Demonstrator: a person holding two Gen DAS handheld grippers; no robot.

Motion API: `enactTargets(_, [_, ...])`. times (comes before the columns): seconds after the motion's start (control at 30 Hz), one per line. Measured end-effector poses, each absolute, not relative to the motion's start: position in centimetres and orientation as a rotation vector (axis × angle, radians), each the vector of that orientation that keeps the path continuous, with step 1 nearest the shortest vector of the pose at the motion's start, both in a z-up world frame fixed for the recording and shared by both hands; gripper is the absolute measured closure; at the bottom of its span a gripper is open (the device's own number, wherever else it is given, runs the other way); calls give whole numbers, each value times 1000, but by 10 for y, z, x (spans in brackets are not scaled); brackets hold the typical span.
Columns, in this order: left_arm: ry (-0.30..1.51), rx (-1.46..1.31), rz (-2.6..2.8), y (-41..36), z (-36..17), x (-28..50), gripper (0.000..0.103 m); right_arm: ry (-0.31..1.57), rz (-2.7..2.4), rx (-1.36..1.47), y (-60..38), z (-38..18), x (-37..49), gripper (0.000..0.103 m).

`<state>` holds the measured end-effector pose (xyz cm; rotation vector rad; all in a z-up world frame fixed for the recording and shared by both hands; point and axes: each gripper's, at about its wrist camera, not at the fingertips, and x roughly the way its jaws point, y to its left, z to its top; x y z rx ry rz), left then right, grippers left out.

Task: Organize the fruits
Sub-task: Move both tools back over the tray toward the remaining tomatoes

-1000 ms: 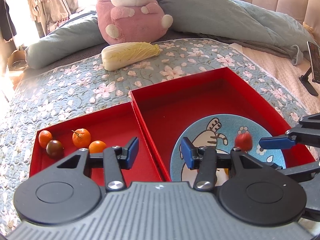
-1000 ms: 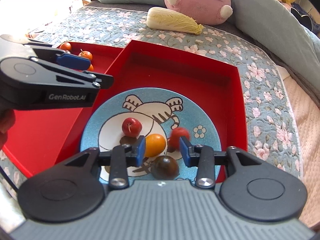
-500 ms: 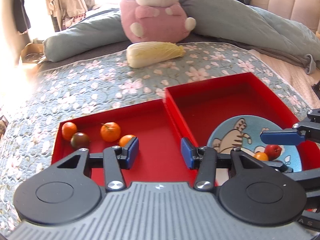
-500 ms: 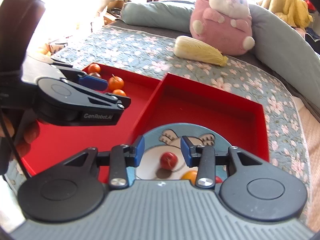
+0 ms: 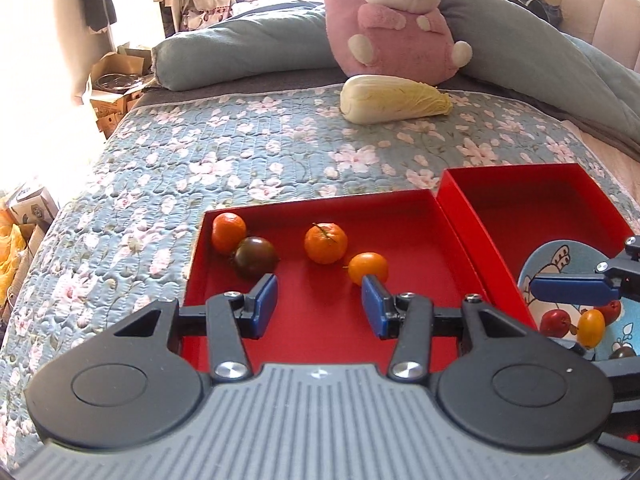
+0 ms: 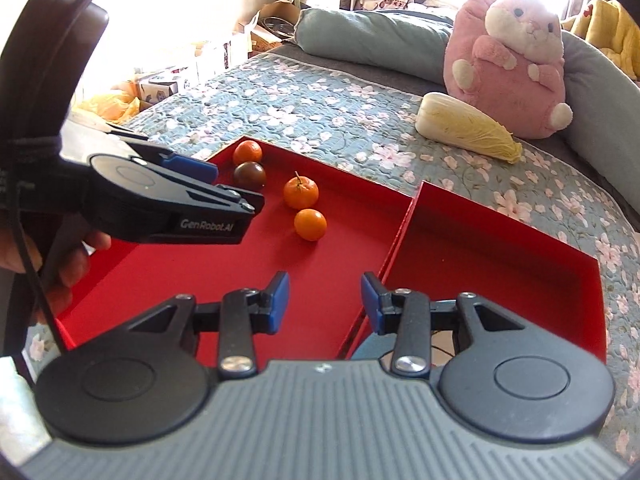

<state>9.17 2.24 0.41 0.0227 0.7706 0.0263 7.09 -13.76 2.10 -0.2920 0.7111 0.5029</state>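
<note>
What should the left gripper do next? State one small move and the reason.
Probably ease the left gripper forward and down onto the small orange fruit. Its jaws stand open and empty, and that fruit lies just ahead of the right-hand jaw in the red tray, apart from the others.

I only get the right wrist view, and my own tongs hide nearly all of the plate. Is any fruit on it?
Observer: Yes. The left wrist view shows a red fruit on the plate.
Operator: Is it alone there?
Observer: No, a yellow-orange fruit lies right beside it.
Operator: Anything dark, like the one in the left box?
Observer: Yes, a dark fruit shows at the plate's near edge, partly hidden.
</note>
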Motion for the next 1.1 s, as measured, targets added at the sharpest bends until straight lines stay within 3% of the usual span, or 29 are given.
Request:
enactTargets(0.47, [797,-69,66,79,-20,119,50,777,584,-299,-93,-4,112,60])
enactTargets(1.1, [830,-53,3,98,-63,166,50,835,583,-283,-80,-35,171,58])
